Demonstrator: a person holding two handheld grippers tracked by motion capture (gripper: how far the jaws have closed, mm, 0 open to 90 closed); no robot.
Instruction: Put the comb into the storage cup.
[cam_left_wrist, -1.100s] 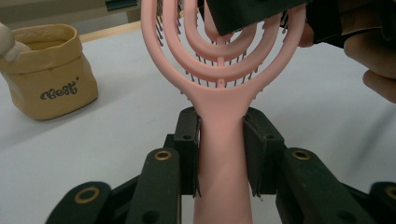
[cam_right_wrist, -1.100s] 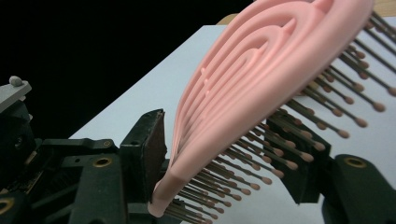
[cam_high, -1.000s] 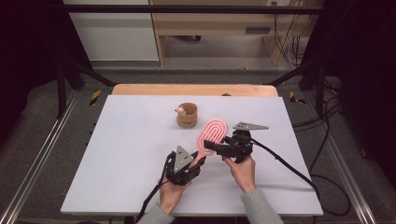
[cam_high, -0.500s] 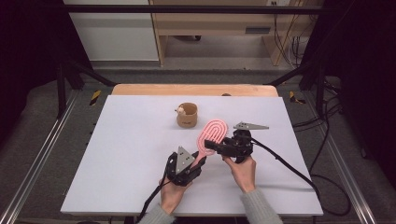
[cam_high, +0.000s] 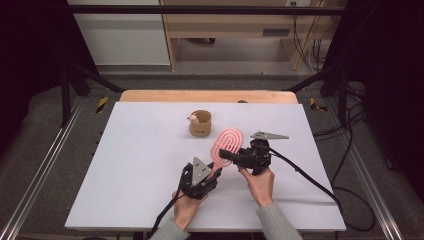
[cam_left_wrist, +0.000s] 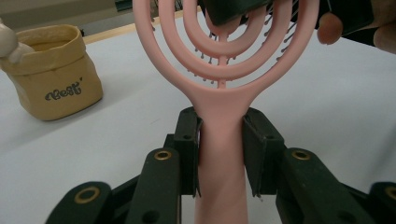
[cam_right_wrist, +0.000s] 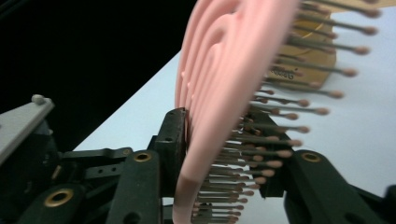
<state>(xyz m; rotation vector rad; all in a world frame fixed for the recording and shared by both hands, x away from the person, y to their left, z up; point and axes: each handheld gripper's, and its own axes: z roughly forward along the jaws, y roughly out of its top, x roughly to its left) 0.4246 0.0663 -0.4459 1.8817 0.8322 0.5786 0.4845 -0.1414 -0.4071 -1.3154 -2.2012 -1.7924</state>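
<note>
On the L side of the white table (cam_high: 125, 165), well apart from the hands, nothing was in play. The L gripper (cam_high: 204, 176) sat near the front edge, jaws clamped on the handle of the pink hairbrush (cam_high: 226, 145); in the left gripper view both pads pressed flat on either side of the handle (cam_left_wrist: 220, 163), the handle running straight up between them. A firm-looking hold, not slack.

Moving R, the brush head angled up and away toward the back of the table, lifted off the surface at the head end as far as I could judge. Behind it, near but not touching, stood a small tan paper-bag-style cup (cam_high: 200, 123) w/ a pale little figure at its rim.

Further R, the R gripper (cam_high: 231, 157) came in from the side and its jaws had just been closing, w/ the brush head between them: in the right gripper view one pad lay against the smooth back of the head (cam_right_wrist: 219, 93) and the other sat in among the bristles (cam_right_wrist: 261, 154).

Risks from here, as I'd judge: the bristle-side pad had only springy pins to bear on, so the R grip could slide or twist if pulled hard. Two grips on one stiff thing meant any disagreement btwn the hands would bend the neck or wrench the handle out of the L pads. A swing toward the back could tip the cup.
</note>
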